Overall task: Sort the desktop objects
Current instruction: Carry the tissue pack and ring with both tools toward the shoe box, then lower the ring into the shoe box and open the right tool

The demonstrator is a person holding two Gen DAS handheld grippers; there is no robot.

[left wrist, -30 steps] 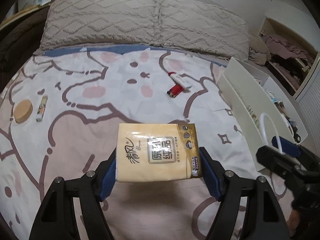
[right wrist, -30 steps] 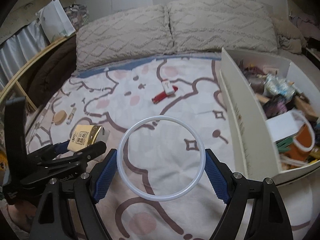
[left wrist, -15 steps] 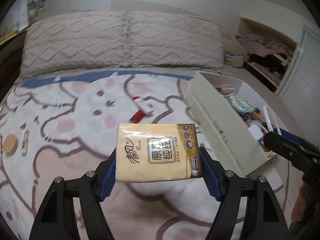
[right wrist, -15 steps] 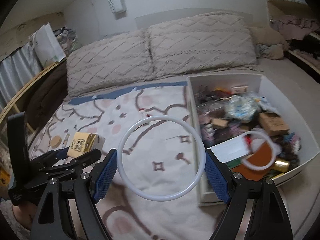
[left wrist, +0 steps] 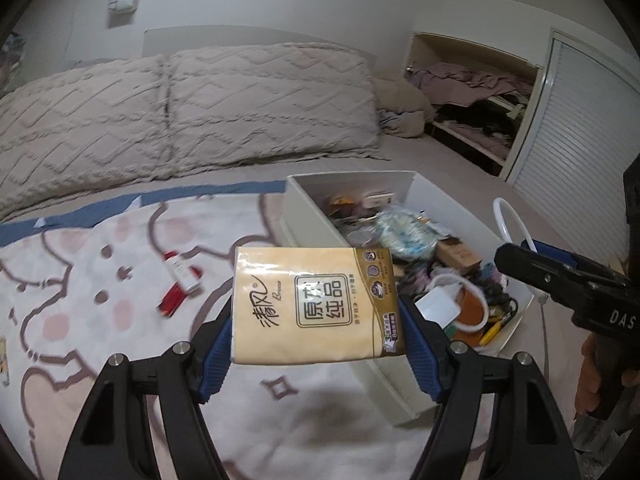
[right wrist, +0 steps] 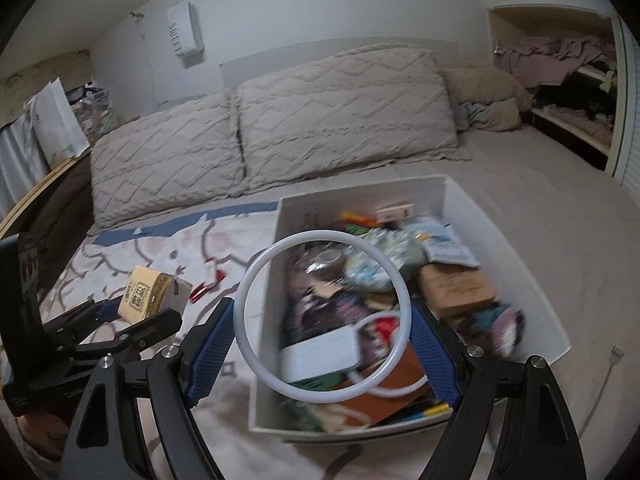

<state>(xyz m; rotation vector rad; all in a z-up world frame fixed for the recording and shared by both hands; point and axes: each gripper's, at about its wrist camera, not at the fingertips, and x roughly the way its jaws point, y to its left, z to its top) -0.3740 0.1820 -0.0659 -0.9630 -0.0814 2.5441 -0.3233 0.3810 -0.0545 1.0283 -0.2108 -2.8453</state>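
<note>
My left gripper (left wrist: 316,336) is shut on a yellow tissue pack (left wrist: 312,304), held flat above the patterned bedsheet just left of the white storage box (left wrist: 448,204). The same tissue pack (right wrist: 150,294) shows at the left of the right wrist view. My right gripper (right wrist: 322,336) is shut on a thin white ring (right wrist: 245,320), which hangs over the near left part of the box (right wrist: 452,200). In the left wrist view the ring (left wrist: 510,222) stands on edge in the right gripper's fingers above the box's right side. The box is full of mixed small items.
A red and white tube (left wrist: 182,272) and a red lighter (left wrist: 172,300) lie on the sheet left of the box. Two beige pillows (left wrist: 180,108) line the headboard. A closet with clothes (left wrist: 472,100) stands at the right. A small fork (right wrist: 610,364) lies right of the box.
Both grippers have swung to the right and risen with their loads. The box now sits in front of them, and the ring is over it. The sheet's left objects have left the view.
</note>
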